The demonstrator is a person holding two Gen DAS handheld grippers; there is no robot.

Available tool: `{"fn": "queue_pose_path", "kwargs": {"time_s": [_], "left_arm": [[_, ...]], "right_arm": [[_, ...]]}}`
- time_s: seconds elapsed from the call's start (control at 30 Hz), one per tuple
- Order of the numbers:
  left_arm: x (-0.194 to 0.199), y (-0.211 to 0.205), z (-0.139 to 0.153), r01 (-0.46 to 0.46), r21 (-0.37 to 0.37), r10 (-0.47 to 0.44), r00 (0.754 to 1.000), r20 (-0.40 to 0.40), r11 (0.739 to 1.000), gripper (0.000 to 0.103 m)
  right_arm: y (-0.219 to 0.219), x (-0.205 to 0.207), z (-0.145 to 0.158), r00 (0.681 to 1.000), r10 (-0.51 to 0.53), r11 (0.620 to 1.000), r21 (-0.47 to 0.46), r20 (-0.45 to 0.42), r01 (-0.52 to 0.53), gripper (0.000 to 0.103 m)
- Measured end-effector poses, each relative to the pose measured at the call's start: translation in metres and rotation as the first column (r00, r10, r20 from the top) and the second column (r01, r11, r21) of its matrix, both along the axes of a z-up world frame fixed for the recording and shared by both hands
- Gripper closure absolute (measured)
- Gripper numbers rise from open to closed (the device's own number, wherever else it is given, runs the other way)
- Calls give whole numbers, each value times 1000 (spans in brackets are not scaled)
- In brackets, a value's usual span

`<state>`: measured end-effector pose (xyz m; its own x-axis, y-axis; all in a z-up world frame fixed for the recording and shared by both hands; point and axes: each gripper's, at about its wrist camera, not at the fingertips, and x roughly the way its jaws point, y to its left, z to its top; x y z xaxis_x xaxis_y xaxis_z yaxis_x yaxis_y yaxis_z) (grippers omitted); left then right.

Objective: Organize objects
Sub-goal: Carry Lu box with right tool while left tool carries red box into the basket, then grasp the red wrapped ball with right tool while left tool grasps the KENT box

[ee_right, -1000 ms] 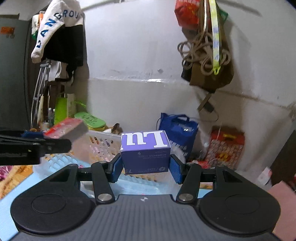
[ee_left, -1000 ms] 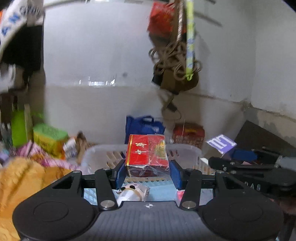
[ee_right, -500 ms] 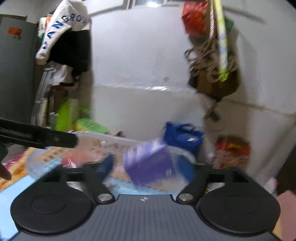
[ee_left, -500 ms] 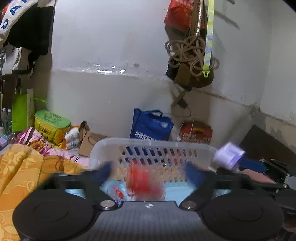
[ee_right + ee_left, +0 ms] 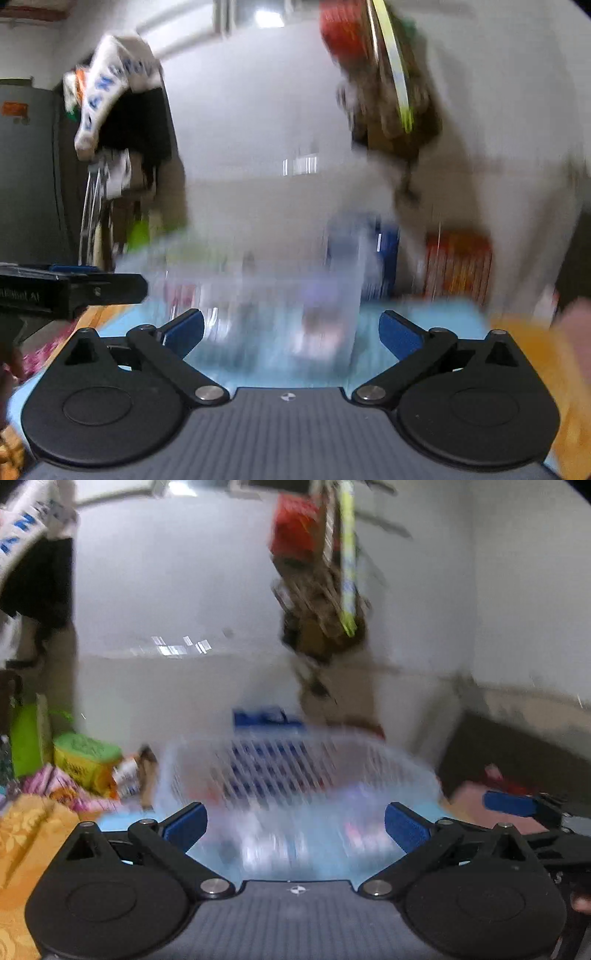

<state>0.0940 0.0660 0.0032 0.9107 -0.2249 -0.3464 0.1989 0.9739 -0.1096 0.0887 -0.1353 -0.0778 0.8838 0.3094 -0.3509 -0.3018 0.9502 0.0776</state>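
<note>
Motion blur smears both wrist views. The left gripper (image 5: 295, 821) has its jaws spread wide with nothing between them; the right gripper (image 5: 291, 332) has just been opening and is equally empty. Ahead of both, a white slotted basket (image 5: 295, 760) sits on the light blue surface (image 5: 110, 821), its contents too blurred to identify.
</note>
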Motion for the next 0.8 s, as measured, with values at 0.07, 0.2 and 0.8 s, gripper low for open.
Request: {"fn": "queue_pose_path", "kwargs": {"time_s": [0.07,0.2,0.8], "left_arm": [[4,-7,-20,17,26,-15,998,-57,1000,0],[23,-9,-47,35,14,-31,983,-179,999,10],[24,-7,-68,-10,62,23,978,-210,998,10]], "right_arm": [[2,3,-13,998,19,999,-31,-57,-20,4],[9,2,-25,994,60,993,-96,-87,-69,20],[27,-11,-57,973,168,973,-133,-159,-190,67]]}}
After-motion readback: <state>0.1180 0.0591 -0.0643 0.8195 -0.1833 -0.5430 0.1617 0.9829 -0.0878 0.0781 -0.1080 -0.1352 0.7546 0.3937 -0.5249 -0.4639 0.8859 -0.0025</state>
